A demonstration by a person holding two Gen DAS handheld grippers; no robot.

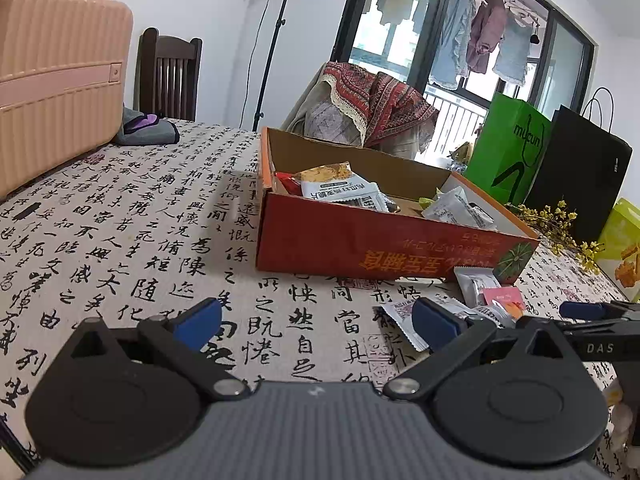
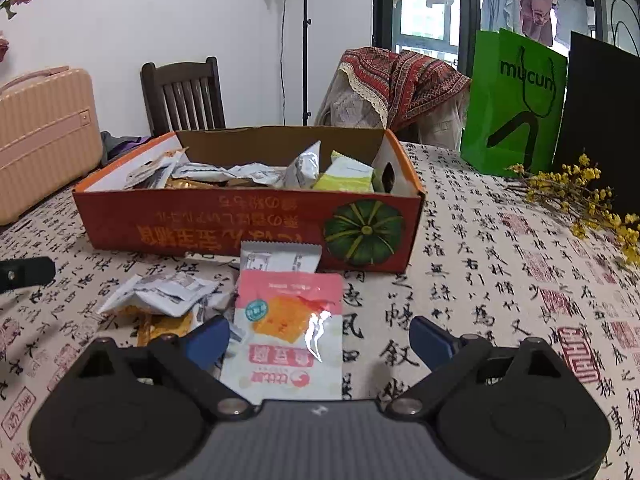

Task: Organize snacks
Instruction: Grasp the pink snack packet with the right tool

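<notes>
Orange-red box, green pumpkin print; calligraphy-patterned tablecloth; pink-and-white packet.

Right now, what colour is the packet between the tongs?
Pink and white packet with an orange picture; the right wrist view shows it best.

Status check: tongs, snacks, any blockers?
Both tongs open, left empty. Right straddles pink snack packet, not gripped. Loose packets before red box. Nothing blocking.

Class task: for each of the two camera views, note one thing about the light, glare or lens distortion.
Left wrist view: the window is blown out to white, and the fisheye bends its frame and tilts the red box. Right wrist view: a white glare streak sits on the pink snack packet, and dark vignetting cuts the top corners.
</notes>
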